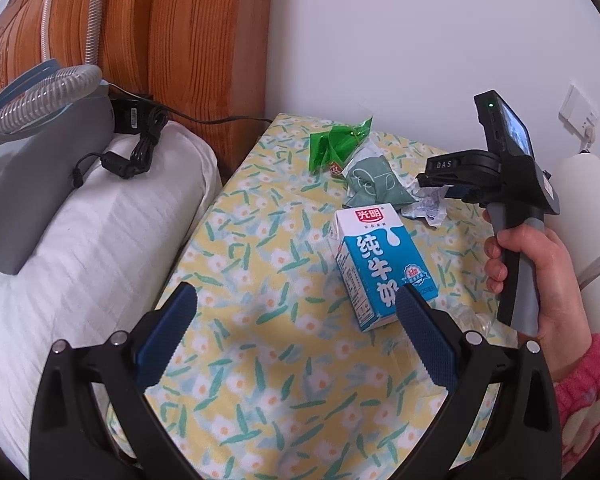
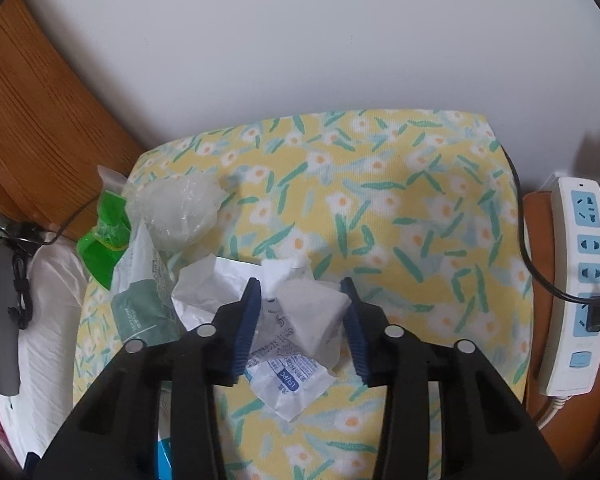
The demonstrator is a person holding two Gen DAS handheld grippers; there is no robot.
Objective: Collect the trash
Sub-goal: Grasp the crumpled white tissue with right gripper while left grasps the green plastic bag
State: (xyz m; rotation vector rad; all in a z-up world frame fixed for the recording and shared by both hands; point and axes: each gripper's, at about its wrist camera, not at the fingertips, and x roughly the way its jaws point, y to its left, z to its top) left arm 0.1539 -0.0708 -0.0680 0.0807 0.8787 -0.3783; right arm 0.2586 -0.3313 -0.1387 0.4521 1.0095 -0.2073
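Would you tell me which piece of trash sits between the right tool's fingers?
The crumpled white printed wrapper; the green wrapper and milk carton lie apart.

We're looking at a small table covered in a yellow flowery cloth [image 1: 260, 360], pushed up against the white wall. Lying on it: a blue and white milk carton [image 1: 380, 268] on its side, a green plastic wrapper [image 1: 332, 144], a grey-green pouch [image 1: 370, 184], crumpled white paper packaging [image 2: 292, 320], and a scrunched clear plastic ball [image 2: 180, 212].
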